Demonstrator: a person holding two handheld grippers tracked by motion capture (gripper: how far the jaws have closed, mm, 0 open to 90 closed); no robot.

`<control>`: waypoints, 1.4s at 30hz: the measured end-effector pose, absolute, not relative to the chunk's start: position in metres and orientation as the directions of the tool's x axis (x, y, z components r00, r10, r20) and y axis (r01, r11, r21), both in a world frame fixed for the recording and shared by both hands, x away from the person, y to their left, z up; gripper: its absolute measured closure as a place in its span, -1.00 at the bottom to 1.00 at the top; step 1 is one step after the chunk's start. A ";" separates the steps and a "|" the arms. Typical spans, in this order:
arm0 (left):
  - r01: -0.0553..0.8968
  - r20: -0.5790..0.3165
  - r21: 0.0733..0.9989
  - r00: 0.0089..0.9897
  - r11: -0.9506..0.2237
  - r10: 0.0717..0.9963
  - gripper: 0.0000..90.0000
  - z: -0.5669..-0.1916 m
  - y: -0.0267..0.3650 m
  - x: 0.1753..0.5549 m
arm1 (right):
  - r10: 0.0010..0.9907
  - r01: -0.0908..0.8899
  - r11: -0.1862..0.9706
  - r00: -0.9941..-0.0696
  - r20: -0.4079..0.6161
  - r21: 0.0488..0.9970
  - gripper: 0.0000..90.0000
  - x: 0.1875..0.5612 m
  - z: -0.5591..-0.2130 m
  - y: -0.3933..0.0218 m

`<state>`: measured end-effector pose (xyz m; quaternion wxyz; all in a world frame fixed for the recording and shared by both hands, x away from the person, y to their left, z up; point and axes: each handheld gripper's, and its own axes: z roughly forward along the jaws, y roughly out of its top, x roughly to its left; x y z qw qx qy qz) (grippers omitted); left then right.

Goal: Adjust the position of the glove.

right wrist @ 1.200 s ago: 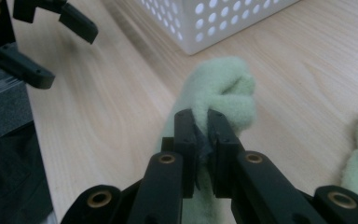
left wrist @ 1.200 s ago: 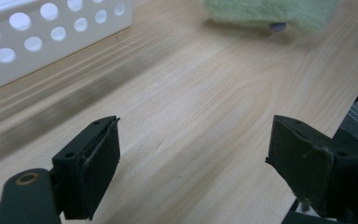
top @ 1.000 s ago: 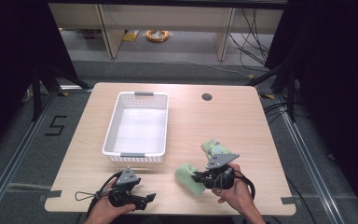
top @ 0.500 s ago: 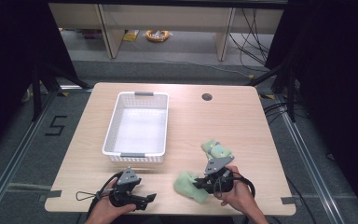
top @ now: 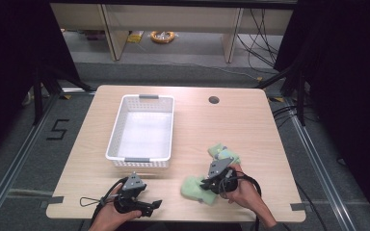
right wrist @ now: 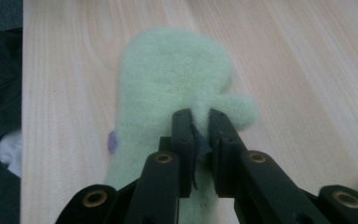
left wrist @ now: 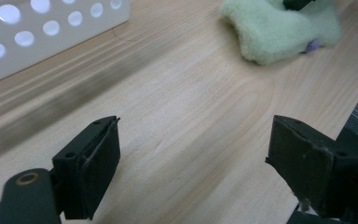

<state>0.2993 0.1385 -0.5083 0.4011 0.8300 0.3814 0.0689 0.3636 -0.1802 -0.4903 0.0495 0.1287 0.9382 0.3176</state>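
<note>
A pale green fleece mitten (top: 191,188) lies on the wooden table (top: 250,125) near its front edge. My right gripper (top: 208,185) is shut on it, and in the right gripper view the jaws pinch the fabric near the thumb, with the gripper (right wrist: 200,117) over the mitten (right wrist: 168,70). A second green mitten (top: 223,152) lies just behind the right hand. My left gripper (top: 153,206) rests at the front left, open, with bare wood between its jaws in the left gripper view (left wrist: 193,135). The held mitten (left wrist: 279,28) lies well beyond them.
A white perforated basket (top: 120,127) stands left of centre, its long side running away from me; its near wall (left wrist: 51,28) is close to the left gripper. A round cable hole (top: 214,100) sits at the back right. A cable loop (top: 89,201) trails from the left gripper.
My right gripper has drawn the mitten slightly toward the front edge of the table. The left gripper has stayed put and open.
</note>
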 end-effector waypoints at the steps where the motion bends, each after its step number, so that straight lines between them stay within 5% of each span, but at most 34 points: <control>1: 0.574 -0.191 0.718 0.706 -0.394 0.682 -0.63 -0.508 0.139 0.299 | 0.252 0.183 0.770 -0.967 -0.028 0.611 0.80 0.365 -0.491 -0.179; 9: 0.577 -0.198 0.721 0.702 -0.384 0.684 -0.63 -0.509 0.137 0.299 | 0.222 0.143 0.770 -0.974 -0.050 0.622 0.57 0.371 -0.493 -0.177; 16: 0.584 -0.207 0.722 0.694 -0.371 0.690 -0.63 -0.508 0.137 0.297 | 0.439 0.342 0.670 -0.898 0.019 0.659 0.35 0.359 -0.478 -0.192; 25: 0.572 -0.228 0.737 0.713 -0.361 0.663 -0.55 -0.505 0.129 0.298 | 0.608 0.496 0.563 -0.791 0.075 0.661 0.41 0.341 -0.481 -0.209; 42: 0.563 -0.283 0.749 0.749 -0.350 0.599 -0.09 -0.502 0.073 0.326 | 0.652 0.590 0.489 -0.736 0.180 0.642 0.53 0.338 -0.497 -0.209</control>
